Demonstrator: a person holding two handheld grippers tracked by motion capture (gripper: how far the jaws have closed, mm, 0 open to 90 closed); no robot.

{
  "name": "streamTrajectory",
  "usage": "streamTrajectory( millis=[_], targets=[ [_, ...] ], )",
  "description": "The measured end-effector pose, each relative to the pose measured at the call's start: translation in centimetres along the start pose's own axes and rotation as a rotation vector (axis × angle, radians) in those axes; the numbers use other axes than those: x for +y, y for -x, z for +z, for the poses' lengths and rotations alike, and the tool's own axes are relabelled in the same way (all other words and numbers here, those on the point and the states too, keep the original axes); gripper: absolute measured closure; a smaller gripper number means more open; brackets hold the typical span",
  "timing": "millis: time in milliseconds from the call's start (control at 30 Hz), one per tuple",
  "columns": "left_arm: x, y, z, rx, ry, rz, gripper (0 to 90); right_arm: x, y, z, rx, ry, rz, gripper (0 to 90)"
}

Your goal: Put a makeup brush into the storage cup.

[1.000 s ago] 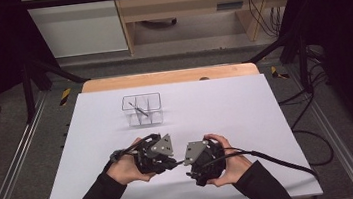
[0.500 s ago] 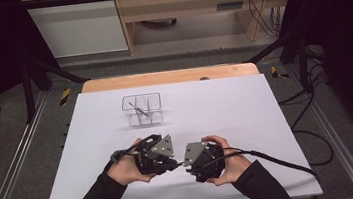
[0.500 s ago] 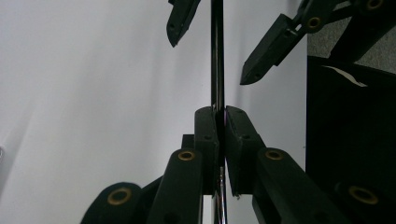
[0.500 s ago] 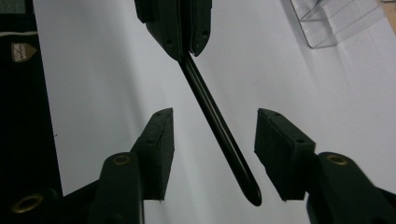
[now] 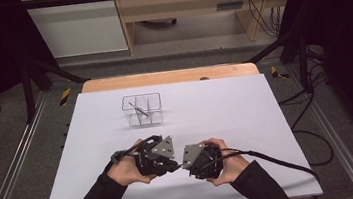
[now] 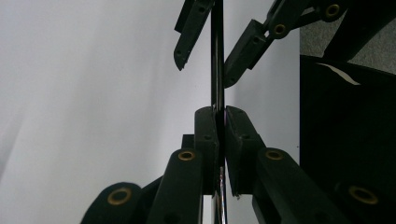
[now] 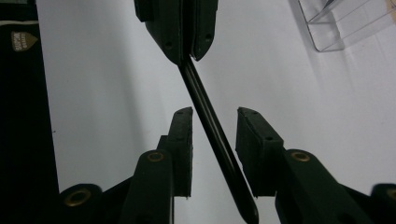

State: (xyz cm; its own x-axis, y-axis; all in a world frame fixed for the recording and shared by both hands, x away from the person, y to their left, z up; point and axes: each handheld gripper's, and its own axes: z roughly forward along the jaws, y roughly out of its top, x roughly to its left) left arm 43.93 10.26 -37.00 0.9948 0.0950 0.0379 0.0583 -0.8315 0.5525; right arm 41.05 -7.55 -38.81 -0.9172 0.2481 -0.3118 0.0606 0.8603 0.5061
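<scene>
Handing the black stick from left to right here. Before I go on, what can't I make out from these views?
- High view: the black stick is hidden by both hands and gripper bodies.
- Left gripper view: the left gripper is shut on the stick; its near end is cut off by the bottom edge.
- Right gripper view: the right gripper has just been closing; whether its fingers touch the stick yet is unclear.
- High view: contents of the clear box are too small.

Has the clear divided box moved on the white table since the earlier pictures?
No. The clear divided box sits at the same spot near the table's far wooden edge, left of centre.
</scene>
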Motion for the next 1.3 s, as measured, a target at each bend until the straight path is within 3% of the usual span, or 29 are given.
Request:
streamTrajectory(
  millis=[367,867,1167,1300],
  targets=[
    [0.0,0.04,0.15,-0.002,-0.005,0.0,83.2,0.25,-0.04,0.41,0.018,-0.004,-0.034,75.0],
    [-0.41,-0.41,-0.18,-0.006,0.029,-0.018,81.1,0.13,-0.05,0.33,0.044,0.006,-0.067,81.5],
    [-0.66,-0.49,-0.21,0.011,0.047,-0.022,78.4,0.13,-0.11,0.5,0.08,0.017,-0.053,84.3],
    [-0.89,-0.56,-0.46,0.034,0.056,-0.026,70.9,0.07,0.08,0.47,0.077,0.016,-0.032,84.3]
  ],
)
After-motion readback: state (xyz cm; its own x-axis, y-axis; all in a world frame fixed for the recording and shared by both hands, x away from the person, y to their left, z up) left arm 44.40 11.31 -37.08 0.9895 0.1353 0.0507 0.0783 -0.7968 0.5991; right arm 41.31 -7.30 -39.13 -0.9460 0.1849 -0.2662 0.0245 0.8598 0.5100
